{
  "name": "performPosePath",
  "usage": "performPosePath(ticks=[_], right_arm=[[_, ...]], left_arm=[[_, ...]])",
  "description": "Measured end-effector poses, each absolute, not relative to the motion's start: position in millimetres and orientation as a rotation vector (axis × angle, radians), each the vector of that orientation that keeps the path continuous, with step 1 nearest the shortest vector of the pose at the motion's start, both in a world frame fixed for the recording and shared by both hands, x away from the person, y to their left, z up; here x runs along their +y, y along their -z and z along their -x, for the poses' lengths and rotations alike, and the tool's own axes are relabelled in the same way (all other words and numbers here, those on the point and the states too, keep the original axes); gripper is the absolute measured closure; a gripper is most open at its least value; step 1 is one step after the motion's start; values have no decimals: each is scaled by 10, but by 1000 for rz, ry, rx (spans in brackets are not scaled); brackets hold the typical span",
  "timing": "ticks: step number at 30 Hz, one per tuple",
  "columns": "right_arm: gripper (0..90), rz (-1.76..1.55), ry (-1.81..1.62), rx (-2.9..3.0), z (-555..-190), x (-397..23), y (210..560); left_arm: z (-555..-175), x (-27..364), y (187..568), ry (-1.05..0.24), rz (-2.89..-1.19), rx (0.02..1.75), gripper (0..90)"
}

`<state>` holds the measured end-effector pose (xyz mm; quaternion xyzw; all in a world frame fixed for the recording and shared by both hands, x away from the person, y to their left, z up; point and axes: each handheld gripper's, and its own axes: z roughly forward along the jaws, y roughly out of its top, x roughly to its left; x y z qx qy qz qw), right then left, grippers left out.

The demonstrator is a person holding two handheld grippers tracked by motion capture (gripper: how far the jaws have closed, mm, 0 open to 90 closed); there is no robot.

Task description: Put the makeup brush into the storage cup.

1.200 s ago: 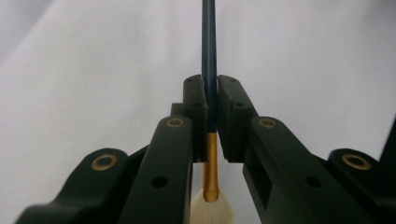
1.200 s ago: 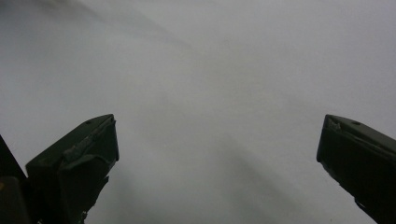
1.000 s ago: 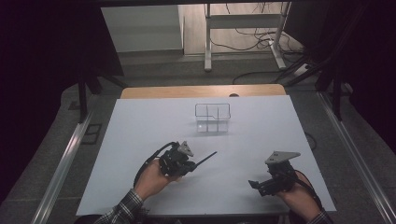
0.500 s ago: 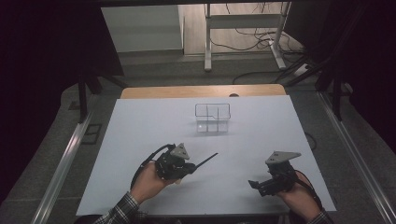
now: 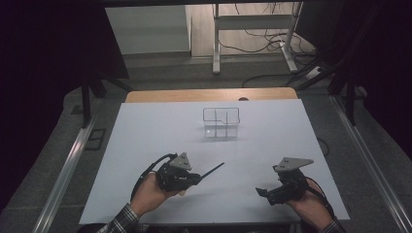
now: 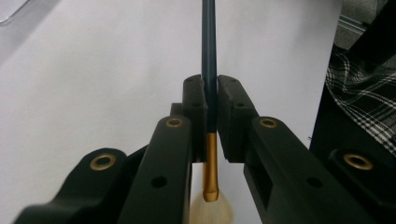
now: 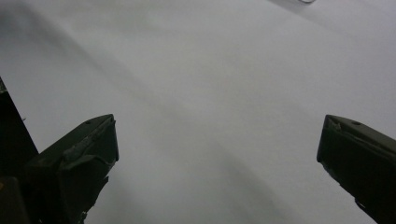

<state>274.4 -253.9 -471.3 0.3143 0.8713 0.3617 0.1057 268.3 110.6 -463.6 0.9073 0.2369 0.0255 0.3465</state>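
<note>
A make-up brush (image 6: 208,42) with a dark handle, gold ferrule (image 6: 211,163) and pale bristles sits between the jaws of my left gripper (image 6: 210,88), which is shut on the handle just above the ferrule. From above, the left gripper (image 5: 193,178) is at the near left of the white table (image 5: 145,141), with the brush handle (image 5: 214,171) pointing up and to the right. My right gripper (image 5: 263,192) rests at the near right, jaws wide apart, with nothing between them (image 7: 219,135). A clear divided container (image 5: 221,122) stands toward the far middle of the table.
A wooden strip (image 5: 209,94) borders the table's far edge. Metal rails (image 5: 68,165) run along both sides. Beyond the table are desk legs (image 5: 216,43) and cables on the floor. A plaid sleeve (image 6: 359,93) is at the right of the left gripper view.
My left gripper, still holding the brush, has drifted slightly toward the near-left. The right gripper has stayed put.
</note>
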Motion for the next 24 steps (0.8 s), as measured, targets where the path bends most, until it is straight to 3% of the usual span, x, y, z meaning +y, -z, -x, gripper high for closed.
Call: performPosePath(ticks=[24], right_arm=[[0, -756, -1045, 2649, -2751, -2278, 4629]], left_arm=[[-2655, 953, 4759, -26, -2417, 518, 828]])
